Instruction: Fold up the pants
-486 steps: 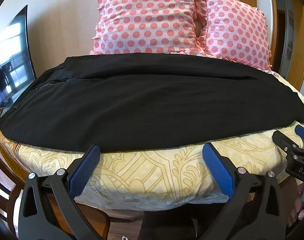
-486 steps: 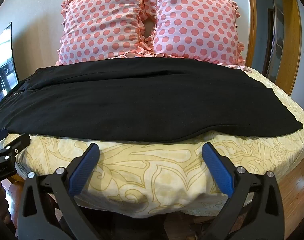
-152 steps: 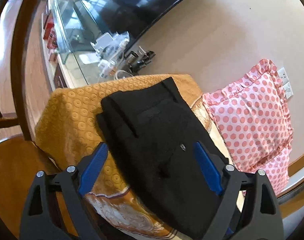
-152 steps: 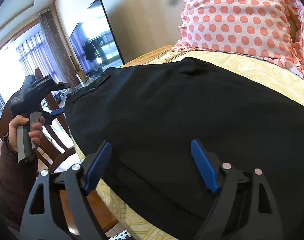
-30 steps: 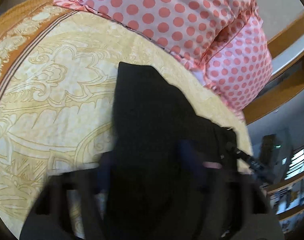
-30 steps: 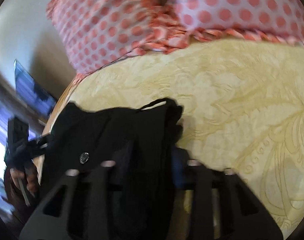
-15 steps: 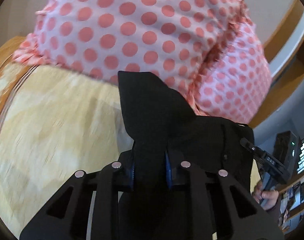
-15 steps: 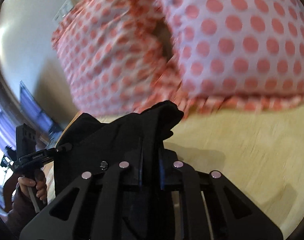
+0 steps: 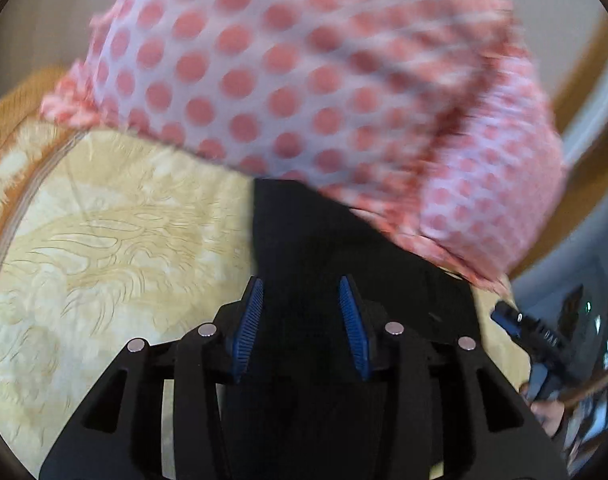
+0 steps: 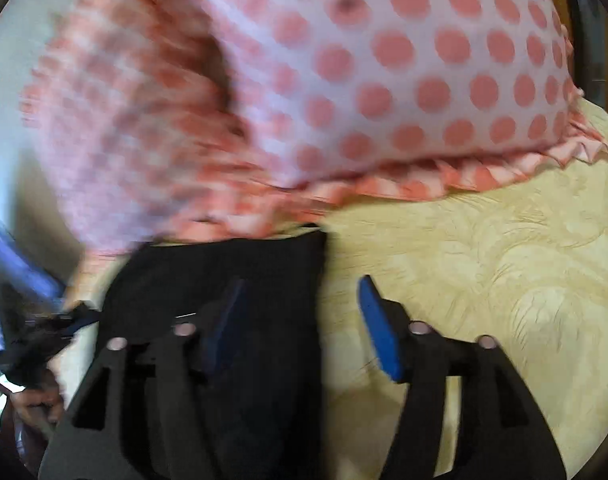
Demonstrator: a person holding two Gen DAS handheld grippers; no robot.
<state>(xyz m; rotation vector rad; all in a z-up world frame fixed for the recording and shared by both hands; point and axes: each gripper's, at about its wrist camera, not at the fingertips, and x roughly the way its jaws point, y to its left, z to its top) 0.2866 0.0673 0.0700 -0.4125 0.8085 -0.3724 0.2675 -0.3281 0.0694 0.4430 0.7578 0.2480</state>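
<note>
With both tools spread over black pants (image 9: 324, 248) on bed (image 9: 103, 240): left tool (image 9: 299, 312), right tool (image 10: 299, 308); retract straight, avoid snagging folded edge near pillows (image 9: 304, 80).

A blurred fisheye view looks along the right gripper (image 10: 299, 320), whose two black arms with blue pads (image 10: 378, 328) are spread apart. A folded pair of black pants (image 10: 231, 268) lies on a pale yellow patterned bedspread (image 10: 484, 264). The gripper's left pad sits over the pants, while its right pad is past the pants' right edge, above bare bedspread. Just beyond the far edge of the pants, pink pillows with coral polka dots (image 10: 384, 80) and a ruffled trim fill the upper part of the view. To the left of the pants, at the picture's edge, the left gripper (image 10: 35, 320) appears as a dark smear with blue tips, its opening impossible to judge.
</note>
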